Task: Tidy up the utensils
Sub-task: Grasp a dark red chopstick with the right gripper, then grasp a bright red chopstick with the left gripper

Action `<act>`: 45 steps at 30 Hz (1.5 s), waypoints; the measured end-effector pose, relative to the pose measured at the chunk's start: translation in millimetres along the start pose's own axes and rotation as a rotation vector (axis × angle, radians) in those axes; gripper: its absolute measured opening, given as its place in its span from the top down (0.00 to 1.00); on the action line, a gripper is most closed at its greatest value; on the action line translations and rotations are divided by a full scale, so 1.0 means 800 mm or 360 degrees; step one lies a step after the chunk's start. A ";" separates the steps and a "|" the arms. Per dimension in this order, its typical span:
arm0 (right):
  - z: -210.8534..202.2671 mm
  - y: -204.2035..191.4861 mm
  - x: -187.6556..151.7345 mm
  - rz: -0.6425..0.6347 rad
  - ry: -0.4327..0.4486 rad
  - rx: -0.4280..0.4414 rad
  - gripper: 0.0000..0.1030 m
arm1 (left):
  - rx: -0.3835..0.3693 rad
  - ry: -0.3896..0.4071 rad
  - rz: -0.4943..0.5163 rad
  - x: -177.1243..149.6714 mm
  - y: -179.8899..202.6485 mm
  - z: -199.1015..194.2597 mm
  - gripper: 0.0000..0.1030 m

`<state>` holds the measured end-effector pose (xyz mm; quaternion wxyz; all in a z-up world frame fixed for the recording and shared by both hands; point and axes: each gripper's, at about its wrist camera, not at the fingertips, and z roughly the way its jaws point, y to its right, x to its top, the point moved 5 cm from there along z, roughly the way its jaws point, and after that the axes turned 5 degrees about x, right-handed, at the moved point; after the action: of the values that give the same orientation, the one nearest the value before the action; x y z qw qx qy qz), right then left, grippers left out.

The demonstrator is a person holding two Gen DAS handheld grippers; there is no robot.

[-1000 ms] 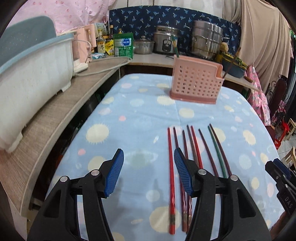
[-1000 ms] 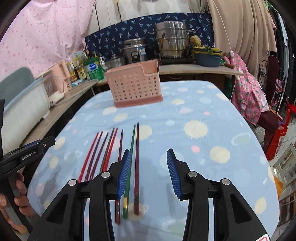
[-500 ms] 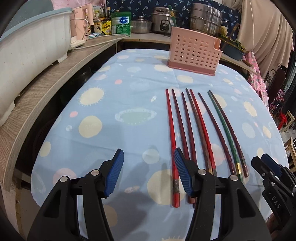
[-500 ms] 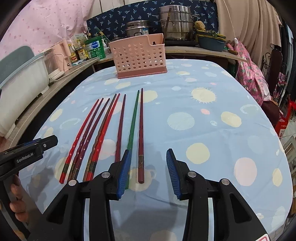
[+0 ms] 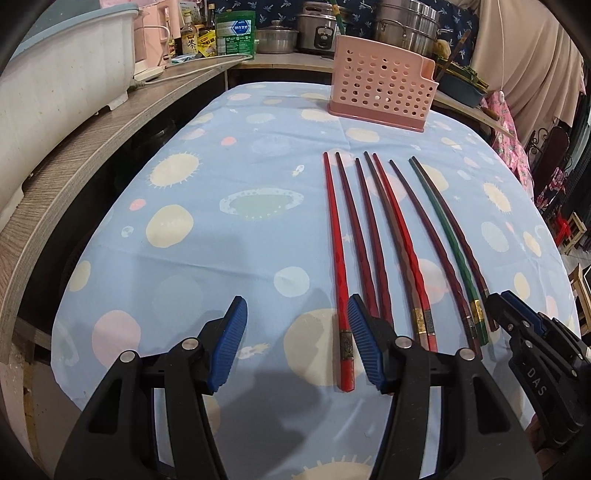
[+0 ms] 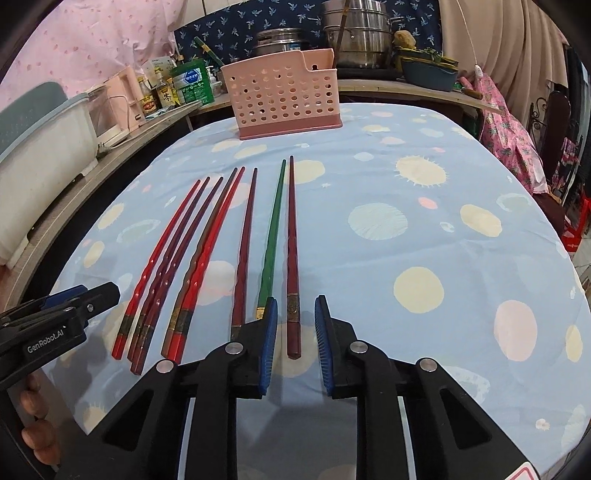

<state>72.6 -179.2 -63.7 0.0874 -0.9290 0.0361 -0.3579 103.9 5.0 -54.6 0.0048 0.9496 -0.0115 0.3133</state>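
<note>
Several chopsticks (image 5: 373,236) lie side by side on the blue spotted tablecloth (image 5: 221,229), near ends toward me. A pink perforated utensil basket (image 5: 380,92) stands at the far end, also in the right wrist view (image 6: 284,99). My left gripper (image 5: 295,339) is open low over the cloth, with the bright red chopstick (image 5: 334,229) just inside its right pad. My right gripper (image 6: 295,339) straddles the near end of the rightmost dark red chopstick (image 6: 292,258). Its jaws are closing and the pads stand clear of the stick. A green chopstick (image 6: 273,229) lies beside the left pad.
On the left, a wooden shelf (image 5: 74,162) carries a white tub (image 5: 55,74). Bottles and jars (image 5: 221,33) and steel pots (image 5: 402,26) crowd the back counter. The table's near edge lies just below both grippers. A hand (image 6: 37,424) grips the left tool.
Both grippers have sunk and tilted down toward the chopsticks' near ends. The right jaws have narrowed around the rightmost dark red chopstick. The left jaws keep the same width.
</note>
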 end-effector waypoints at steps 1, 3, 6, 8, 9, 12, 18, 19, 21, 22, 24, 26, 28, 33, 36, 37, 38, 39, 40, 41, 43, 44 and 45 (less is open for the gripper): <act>0.002 0.001 -0.001 0.0005 -0.0007 0.0000 0.85 | 0.0001 -0.0002 -0.0001 0.000 0.000 0.000 0.48; 0.004 0.002 -0.002 0.0011 -0.0003 0.0001 0.87 | 0.0006 -0.0003 0.0000 0.000 0.000 0.001 0.48; 0.004 0.001 -0.002 0.0000 0.0001 -0.0003 0.88 | 0.0008 -0.0015 -0.0008 -0.002 -0.001 0.002 0.48; 0.005 0.002 -0.002 -0.0011 0.0004 -0.0013 0.90 | 0.0008 -0.0020 -0.0007 -0.003 -0.001 0.003 0.48; 0.005 0.002 -0.003 -0.0015 0.0005 -0.0019 0.92 | 0.0008 -0.0020 -0.0006 -0.003 -0.001 0.003 0.48; 0.003 0.005 -0.004 -0.0004 0.0010 -0.0013 0.93 | 0.0009 -0.0023 -0.0003 -0.003 -0.001 0.003 0.48; -0.003 0.013 -0.008 0.0020 0.0026 -0.0033 0.93 | -0.0009 -0.0043 -0.0016 -0.004 -0.002 0.005 0.48; -0.004 0.015 -0.009 0.0028 0.0026 -0.0033 0.93 | -0.0010 -0.0045 -0.0014 -0.005 -0.002 0.005 0.48; -0.007 0.018 -0.011 0.0038 0.0027 -0.0037 0.93 | -0.0016 -0.0049 -0.0014 -0.006 -0.002 0.005 0.48; -0.008 0.019 -0.012 0.0040 0.0028 -0.0038 0.93 | -0.0021 -0.0051 -0.0014 -0.007 -0.001 0.005 0.48; -0.010 0.020 -0.015 0.0042 0.0030 -0.0040 0.93 | -0.0028 -0.0056 -0.0010 -0.008 0.001 0.005 0.48; -0.012 0.020 -0.017 0.0044 0.0031 -0.0040 0.93 | -0.0034 -0.0062 -0.0010 -0.009 0.003 0.005 0.48; -0.013 0.021 -0.018 0.0045 0.0032 -0.0039 0.93 | -0.0045 -0.0059 -0.0008 -0.009 0.006 0.003 0.48; -0.013 0.021 -0.019 0.0046 0.0034 -0.0039 0.93 | -0.0053 -0.0066 0.0022 -0.013 0.012 0.003 0.48; -0.014 0.021 -0.019 0.0050 0.0035 -0.0037 0.93 | -0.0044 -0.0089 0.0027 -0.018 0.011 0.007 0.48; -0.014 0.021 -0.019 0.0051 0.0036 -0.0036 0.93 | -0.0048 -0.0096 0.0029 -0.019 0.012 0.008 0.48; -0.014 0.021 -0.020 0.0052 0.0037 -0.0035 0.93 | -0.0047 -0.0104 0.0030 -0.021 0.011 0.009 0.49; -0.014 0.021 -0.019 0.0054 0.0038 -0.0034 0.93 | -0.0041 -0.0100 0.0035 -0.022 0.010 0.009 0.50; -0.014 0.021 -0.019 0.0053 0.0038 -0.0034 0.93 | -0.0037 -0.0094 0.0044 -0.023 0.010 0.008 0.51; -0.015 0.021 -0.020 0.0054 0.0039 -0.0033 0.93 | -0.0034 -0.0092 0.0050 -0.024 0.010 0.007 0.52; -0.015 0.021 -0.020 0.0056 0.0042 -0.0032 0.93 | -0.0029 -0.0088 0.0058 -0.025 0.009 0.006 0.53; -0.015 0.021 -0.020 0.0056 0.0043 -0.0032 0.93 | -0.0027 -0.0087 0.0061 -0.026 0.009 0.006 0.54; -0.015 0.022 -0.020 0.0057 0.0044 -0.0033 0.93 | -0.0023 -0.0085 0.0066 -0.027 0.009 0.005 0.57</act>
<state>52.2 -195.7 -68.9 0.0838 -0.9240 0.0576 -0.3686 89.2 -1.8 -70.7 0.0047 0.9571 -0.0337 0.2878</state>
